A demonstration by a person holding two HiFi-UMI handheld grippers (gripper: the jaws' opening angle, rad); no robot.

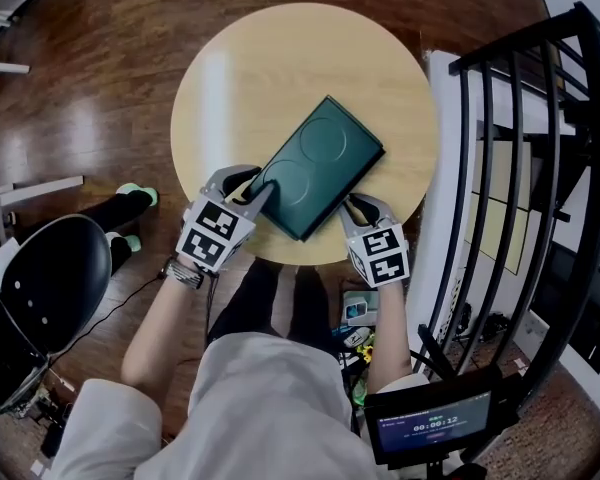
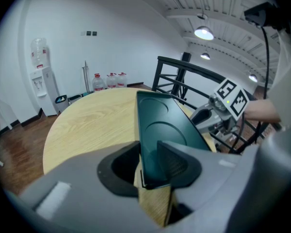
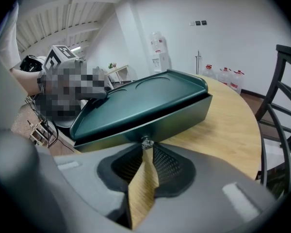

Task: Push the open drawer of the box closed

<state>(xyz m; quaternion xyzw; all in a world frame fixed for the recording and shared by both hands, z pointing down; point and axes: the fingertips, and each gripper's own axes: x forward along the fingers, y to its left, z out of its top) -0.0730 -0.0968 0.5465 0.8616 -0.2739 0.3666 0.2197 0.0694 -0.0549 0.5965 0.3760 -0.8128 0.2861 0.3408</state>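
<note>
green box [image 1: 320, 166] on round table [image 1: 240, 78], right gripper [image 1: 352, 206] pinching drawer knob [image 3: 146, 141]

Round, pale wood-grain surface [image 1: 230, 58] in front of me, seen from above. On it lies a flat, dark green box [image 1: 318, 163], set at a slant. One corner comes close to the rim nearest me and the opposite corner lies past the middle. Two shallow round impressions mark its lid. A small metal knob [image 3: 146, 141] stands out from the long side on my right, low against the wood.
</note>
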